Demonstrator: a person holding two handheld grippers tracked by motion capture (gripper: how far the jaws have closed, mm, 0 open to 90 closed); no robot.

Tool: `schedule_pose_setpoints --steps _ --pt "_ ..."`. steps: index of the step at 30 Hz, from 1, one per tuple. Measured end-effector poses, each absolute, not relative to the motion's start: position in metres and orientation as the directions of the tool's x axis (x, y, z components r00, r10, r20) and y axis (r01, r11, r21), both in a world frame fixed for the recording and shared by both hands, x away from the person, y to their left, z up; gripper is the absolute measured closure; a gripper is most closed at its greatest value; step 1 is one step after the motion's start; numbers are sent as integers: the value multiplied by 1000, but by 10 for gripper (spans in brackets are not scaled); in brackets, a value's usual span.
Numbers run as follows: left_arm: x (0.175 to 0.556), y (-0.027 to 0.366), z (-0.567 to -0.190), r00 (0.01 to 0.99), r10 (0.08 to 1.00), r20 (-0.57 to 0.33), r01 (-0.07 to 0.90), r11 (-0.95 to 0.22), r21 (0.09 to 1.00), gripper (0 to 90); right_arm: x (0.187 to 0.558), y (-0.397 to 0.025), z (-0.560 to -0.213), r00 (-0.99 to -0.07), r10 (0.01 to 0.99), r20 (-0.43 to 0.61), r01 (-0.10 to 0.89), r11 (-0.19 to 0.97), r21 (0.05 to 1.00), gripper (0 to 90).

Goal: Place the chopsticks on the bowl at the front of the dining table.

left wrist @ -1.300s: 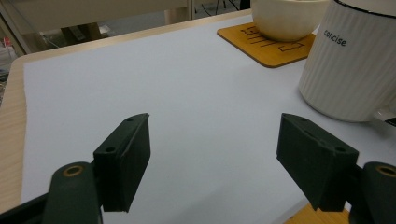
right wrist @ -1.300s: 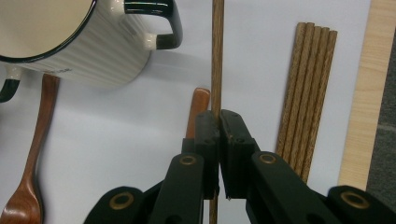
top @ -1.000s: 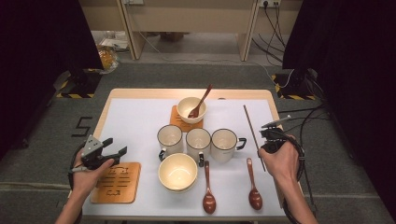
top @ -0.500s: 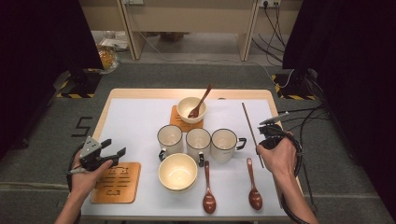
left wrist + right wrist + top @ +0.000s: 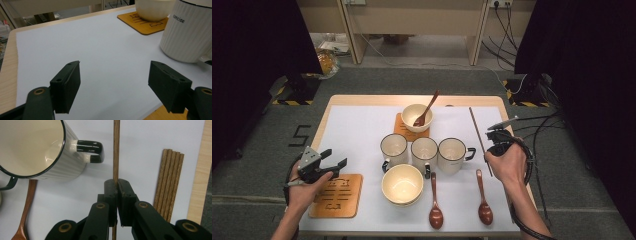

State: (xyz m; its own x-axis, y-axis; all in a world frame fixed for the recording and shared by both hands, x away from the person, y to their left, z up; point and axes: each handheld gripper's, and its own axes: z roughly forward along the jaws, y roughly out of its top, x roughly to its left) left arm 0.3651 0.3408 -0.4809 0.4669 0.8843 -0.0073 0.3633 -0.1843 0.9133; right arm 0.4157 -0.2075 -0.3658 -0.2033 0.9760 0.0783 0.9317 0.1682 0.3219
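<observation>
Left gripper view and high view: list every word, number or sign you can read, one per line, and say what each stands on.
"concise": printed in dark letters on the ribbed white mug, left gripper view.
"5": marked on the grey floor left of the table, high view.
Cut-out characters on the wooden coaster near the left gripper, and on the coaster under the bowl: not legible.

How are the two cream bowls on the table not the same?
The far cream bowl holds a brown wooden spoon; the near cream bowl is empty. The far one sits on a wooden coaster; the near one sits on the white mat. Both are round and cream.
</observation>
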Motion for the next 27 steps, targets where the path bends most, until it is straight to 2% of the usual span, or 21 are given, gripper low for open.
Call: schedule_pose_setpoints --steps 27 --pt "364 341 -479 469 883 -6 359 -184 915 255 433 -195 -361 -213 974 70 929 180 325 864"
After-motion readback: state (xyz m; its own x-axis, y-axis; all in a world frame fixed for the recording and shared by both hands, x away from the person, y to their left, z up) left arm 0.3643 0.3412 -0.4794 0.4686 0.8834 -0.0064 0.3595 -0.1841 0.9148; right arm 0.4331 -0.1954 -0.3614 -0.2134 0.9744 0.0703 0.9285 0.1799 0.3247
